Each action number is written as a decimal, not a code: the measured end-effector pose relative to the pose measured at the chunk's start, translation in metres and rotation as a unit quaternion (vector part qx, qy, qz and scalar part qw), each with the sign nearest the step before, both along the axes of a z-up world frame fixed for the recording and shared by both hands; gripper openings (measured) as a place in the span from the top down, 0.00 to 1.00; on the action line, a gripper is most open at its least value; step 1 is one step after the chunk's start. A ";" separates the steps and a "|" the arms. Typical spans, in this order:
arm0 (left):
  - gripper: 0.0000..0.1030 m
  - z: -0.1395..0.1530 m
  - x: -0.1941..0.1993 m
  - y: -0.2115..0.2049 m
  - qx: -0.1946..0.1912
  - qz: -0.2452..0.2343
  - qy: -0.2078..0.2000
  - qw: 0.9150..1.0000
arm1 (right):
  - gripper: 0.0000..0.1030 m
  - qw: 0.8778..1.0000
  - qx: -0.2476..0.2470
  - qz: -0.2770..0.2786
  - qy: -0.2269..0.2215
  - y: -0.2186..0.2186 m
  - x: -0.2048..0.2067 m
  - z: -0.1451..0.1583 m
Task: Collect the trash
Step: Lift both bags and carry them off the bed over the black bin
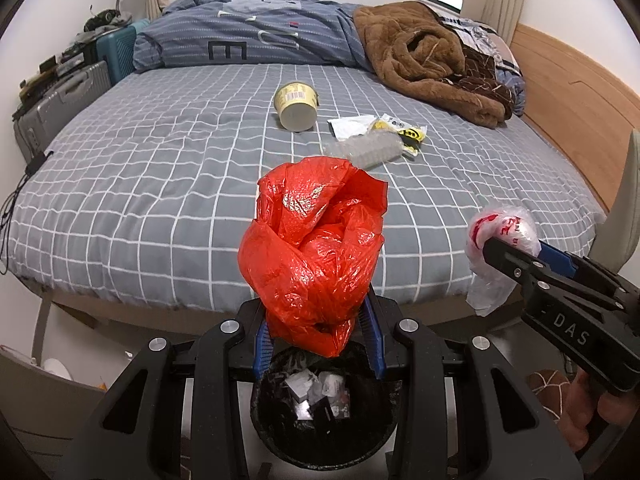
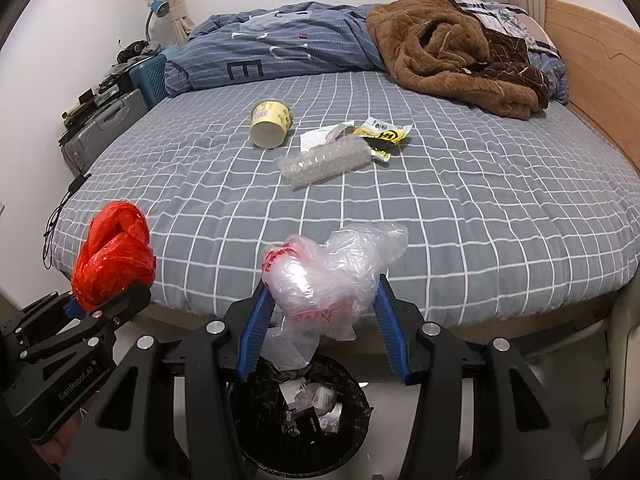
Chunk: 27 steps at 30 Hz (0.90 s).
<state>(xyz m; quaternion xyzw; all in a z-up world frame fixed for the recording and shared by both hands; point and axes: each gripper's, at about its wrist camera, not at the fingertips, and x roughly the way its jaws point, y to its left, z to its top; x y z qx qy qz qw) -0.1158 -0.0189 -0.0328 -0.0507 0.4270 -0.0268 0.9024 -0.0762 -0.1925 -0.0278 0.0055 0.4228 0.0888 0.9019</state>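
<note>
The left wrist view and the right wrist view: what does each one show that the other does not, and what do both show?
Only the left wrist view: a hand under the right gripper, and "DAS" lettering on it.

Only the right wrist view: the lettering "GenRobot.AI" on the left gripper.

Both: the red plastic bag clamped in the left gripper, the clear plastic bag clamped in the right, the black trash bin below, and on the bed a yellow cup, bubble wrap and a yellow wrapper.
</note>
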 end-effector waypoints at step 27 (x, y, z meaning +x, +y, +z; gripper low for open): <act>0.65 -0.066 -0.042 0.005 -0.008 0.001 0.060 0.998 | 0.53 0.999 -0.013 0.018 0.049 0.015 -0.047 -0.058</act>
